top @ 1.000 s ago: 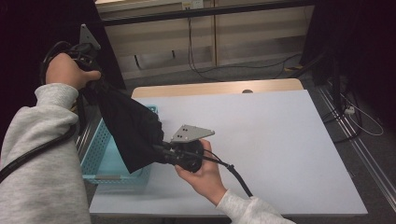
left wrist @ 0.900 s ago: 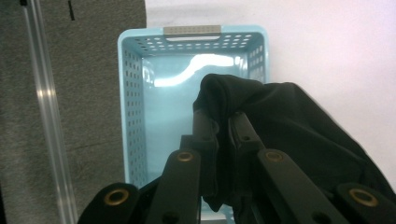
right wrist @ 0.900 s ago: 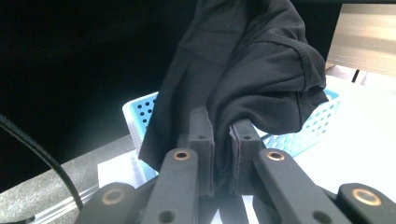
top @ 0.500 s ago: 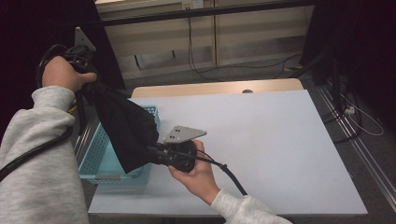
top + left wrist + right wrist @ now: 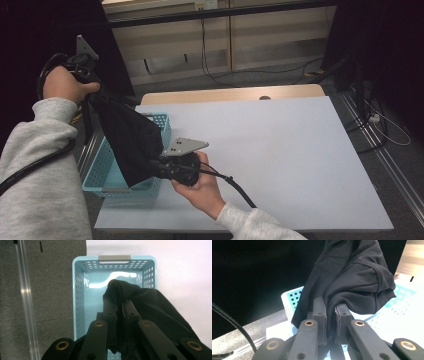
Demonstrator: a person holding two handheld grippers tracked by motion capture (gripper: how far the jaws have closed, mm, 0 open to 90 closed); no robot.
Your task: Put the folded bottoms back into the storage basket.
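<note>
I had the black garment (image 5: 127, 140) stretched between both grippers above the light blue basket (image 5: 100, 175) at the tabletop's (image 5: 280, 150) left edge. My left gripper (image 5: 119, 305) was raised high, jaws clamped on one end of the cloth; my right gripper (image 5: 330, 307), low beside the basket, pinched the other end.
</note>
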